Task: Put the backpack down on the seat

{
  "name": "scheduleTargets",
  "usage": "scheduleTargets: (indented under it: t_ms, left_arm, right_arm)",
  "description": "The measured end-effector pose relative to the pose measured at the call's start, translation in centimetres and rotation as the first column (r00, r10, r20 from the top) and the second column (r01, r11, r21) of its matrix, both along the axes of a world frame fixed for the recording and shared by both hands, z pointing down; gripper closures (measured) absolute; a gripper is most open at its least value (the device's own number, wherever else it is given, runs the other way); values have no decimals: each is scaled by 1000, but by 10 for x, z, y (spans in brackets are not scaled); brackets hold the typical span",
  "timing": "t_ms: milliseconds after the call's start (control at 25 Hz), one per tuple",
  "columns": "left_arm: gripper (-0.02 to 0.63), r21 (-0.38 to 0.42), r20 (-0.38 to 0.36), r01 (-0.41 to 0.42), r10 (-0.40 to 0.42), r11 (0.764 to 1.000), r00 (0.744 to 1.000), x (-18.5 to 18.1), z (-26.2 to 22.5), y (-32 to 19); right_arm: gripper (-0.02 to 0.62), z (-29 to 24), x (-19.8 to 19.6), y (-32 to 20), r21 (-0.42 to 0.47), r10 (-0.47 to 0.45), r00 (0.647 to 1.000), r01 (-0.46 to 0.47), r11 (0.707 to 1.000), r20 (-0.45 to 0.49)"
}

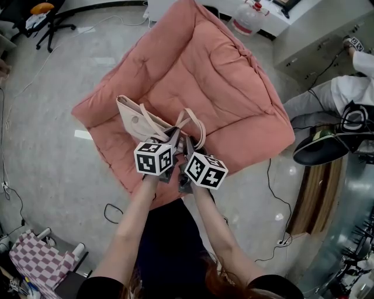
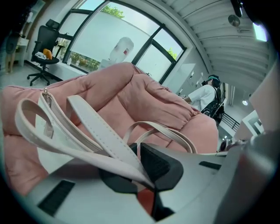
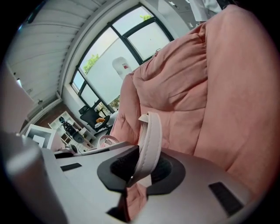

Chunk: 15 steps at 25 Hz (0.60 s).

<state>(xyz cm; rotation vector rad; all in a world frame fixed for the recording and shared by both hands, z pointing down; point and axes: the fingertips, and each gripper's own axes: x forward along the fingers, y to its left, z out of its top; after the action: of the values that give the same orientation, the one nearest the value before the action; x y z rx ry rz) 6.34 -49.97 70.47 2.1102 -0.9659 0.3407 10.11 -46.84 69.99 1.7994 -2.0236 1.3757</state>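
A cream backpack (image 1: 132, 120) lies on the front part of a big pink cushioned seat (image 1: 216, 70), its straps trailing toward me. My left gripper (image 1: 168, 139) is shut on a wide cream strap (image 2: 98, 138), which runs across its pads; the bag body (image 2: 52, 146) and seat (image 2: 144, 94) lie just beyond. My right gripper (image 1: 188, 147) sits close beside the left one and is shut on another cream strap (image 3: 149, 138), which stands up between its pads in front of the seat cushion (image 3: 218, 87). In their own views, the left gripper (image 2: 139, 168) and right gripper (image 3: 136, 171) both pinch straps.
The seat stands on a grey floor. A black office chair (image 1: 48, 18) is at the far left, a water jug (image 1: 250, 17) at the back. A seated person (image 1: 345, 93) and a wooden bench (image 1: 312, 193) are on the right. Cables (image 1: 111, 213) lie near my feet.
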Motion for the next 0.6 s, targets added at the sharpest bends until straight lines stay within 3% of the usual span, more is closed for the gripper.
scheduleTargets:
  t_ms: [40, 160, 240, 360, 600]
  left_arm:
    - [586, -3, -2, 10, -10, 1000, 1000, -2, 0, 1]
    - [578, 3, -27, 78, -78, 997, 997, -13, -1, -2]
    - [333, -14, -54, 135, -135, 991, 989, -24, 0, -5]
    - [307, -64, -70, 195, -199, 979, 977, -42, 5, -2]
    - [293, -96, -19, 199, -202, 975, 979, -69, 6, 24]
  right_arm:
    - [541, 0, 2, 0, 1, 16, 1000, -16, 1000, 19]
    - [389, -3, 5, 0, 19, 47, 996, -49, 999, 76]
    - [339, -8, 7, -1, 38, 65, 991, -70, 997, 114]
    - [327, -15, 12, 0, 51, 76, 988, -84, 995, 135]
    - [325, -25, 19, 13, 42, 93, 985, -100, 994, 149]
